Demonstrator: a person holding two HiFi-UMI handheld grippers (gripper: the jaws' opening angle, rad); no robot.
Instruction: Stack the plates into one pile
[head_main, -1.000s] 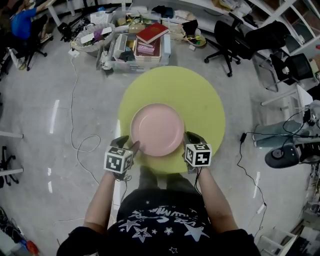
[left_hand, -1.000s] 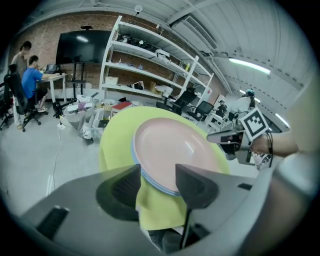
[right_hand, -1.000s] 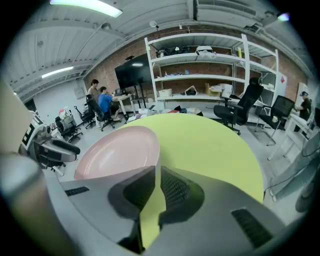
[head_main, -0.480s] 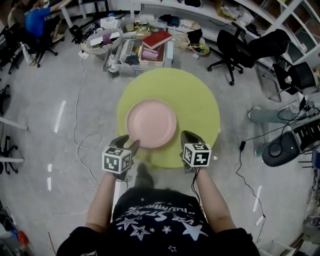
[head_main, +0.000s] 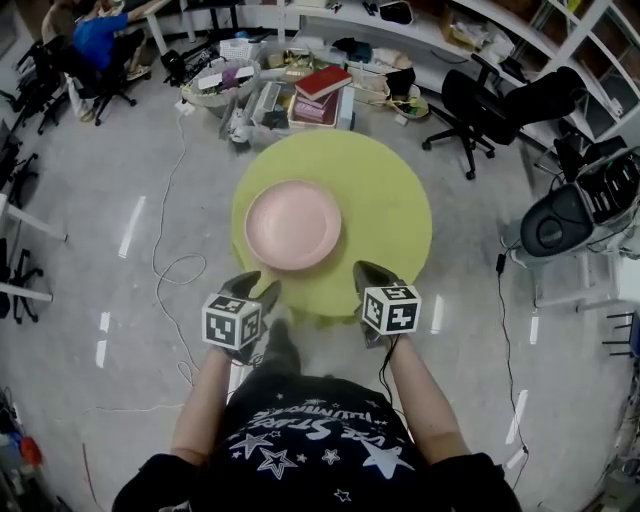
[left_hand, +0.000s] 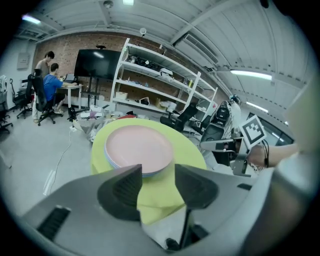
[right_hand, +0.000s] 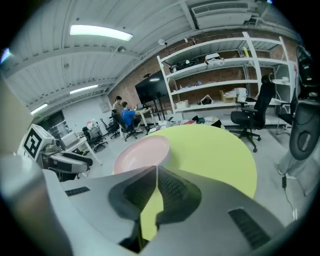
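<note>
A pile of plates (head_main: 293, 224) with a pink one on top lies left of centre on the round yellow-green table (head_main: 385, 205). In the left gripper view the pile (left_hand: 137, 144) shows a bluish rim under the pink plate. My left gripper (head_main: 255, 289) hangs just off the table's near edge, open (left_hand: 157, 171) with nothing between its jaws. My right gripper (head_main: 368, 272) is at the near right edge, clear of the plates (right_hand: 142, 150). Its jaws (right_hand: 157, 171) have just been closing and now meet at the tips on nothing.
Crates of books and clutter (head_main: 300, 95) stand on the floor behind the table. Office chairs (head_main: 480, 100) are at the back right, a cable (head_main: 165, 265) loops over the floor at left, and a person (head_main: 95, 35) sits at a desk far left.
Both grippers have drawn back from the pile toward the person and risen a little. The left gripper's tips, first at the plate's rim, are now off the table's edge.
</note>
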